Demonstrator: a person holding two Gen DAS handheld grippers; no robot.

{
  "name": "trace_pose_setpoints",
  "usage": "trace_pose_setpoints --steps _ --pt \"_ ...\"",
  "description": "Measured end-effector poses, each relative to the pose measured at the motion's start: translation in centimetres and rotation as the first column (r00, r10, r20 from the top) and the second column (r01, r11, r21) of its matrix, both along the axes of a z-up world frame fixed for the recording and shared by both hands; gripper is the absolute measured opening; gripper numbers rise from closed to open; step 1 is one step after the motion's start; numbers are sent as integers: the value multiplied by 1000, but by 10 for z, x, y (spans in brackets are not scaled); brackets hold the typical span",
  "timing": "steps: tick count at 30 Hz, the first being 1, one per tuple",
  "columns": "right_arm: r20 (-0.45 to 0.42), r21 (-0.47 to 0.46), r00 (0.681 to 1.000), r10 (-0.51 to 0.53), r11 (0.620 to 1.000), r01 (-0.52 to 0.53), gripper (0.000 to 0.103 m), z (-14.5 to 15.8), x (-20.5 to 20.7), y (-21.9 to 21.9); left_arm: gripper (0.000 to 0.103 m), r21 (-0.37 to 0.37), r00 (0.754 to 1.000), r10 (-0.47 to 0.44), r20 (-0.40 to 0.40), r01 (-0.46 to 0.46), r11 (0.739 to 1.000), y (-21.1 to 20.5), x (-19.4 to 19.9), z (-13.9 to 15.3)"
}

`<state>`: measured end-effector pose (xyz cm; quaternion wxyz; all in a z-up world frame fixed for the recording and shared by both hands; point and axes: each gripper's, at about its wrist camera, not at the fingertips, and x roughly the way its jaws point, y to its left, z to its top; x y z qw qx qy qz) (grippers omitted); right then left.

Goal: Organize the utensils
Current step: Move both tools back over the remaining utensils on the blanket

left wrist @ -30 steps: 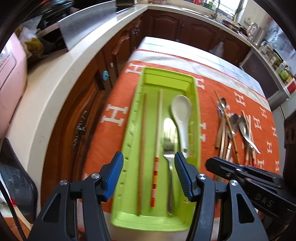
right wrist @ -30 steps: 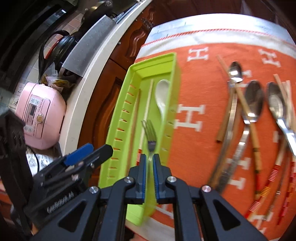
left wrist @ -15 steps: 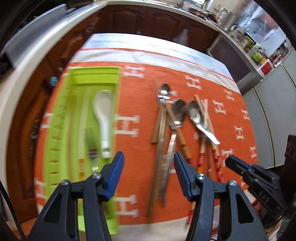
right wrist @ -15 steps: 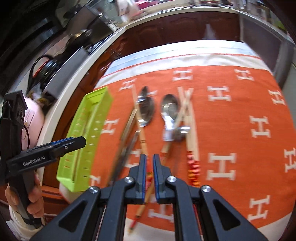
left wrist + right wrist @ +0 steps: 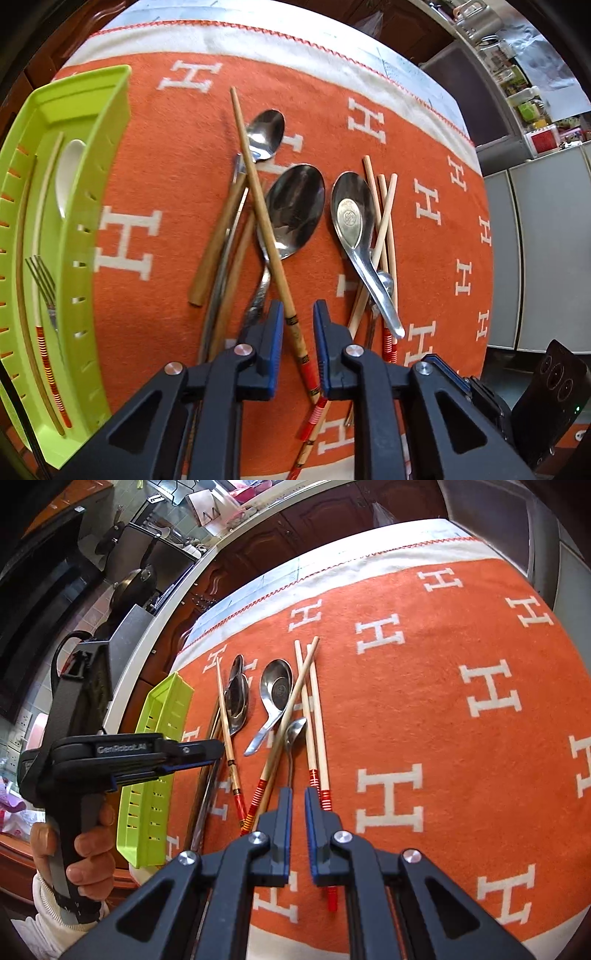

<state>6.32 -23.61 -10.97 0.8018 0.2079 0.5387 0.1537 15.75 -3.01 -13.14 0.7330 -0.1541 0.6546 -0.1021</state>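
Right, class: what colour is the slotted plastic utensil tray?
Lime green slotted plastic utensil tray, clearest in the left wrist view.

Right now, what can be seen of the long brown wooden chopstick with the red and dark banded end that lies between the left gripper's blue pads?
The brown wooden chopstick is one slim, straight stick, plain along most of its length, with dark bands and a red section near its thick end. It lies flat and diagonal on the orange blanket, crossing over the small steel spoon and the handle of the large steel spoon. Its banded end passes between the pads of the left gripper, whose jaws are closing; contact with the pads is unclear.
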Motion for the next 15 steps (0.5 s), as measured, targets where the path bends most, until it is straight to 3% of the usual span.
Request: trace_pose_setpoints --steps 9,15 --pt "17 32 1000 21 999 -21 8 -2 0 -3 14 94 999 5 -35 -2 996 -12 3 -13" --pt "13 39 999 29 999 -29 8 -4 0 -3 18 166 1000 -5 9 3 986 -31 1 -14"
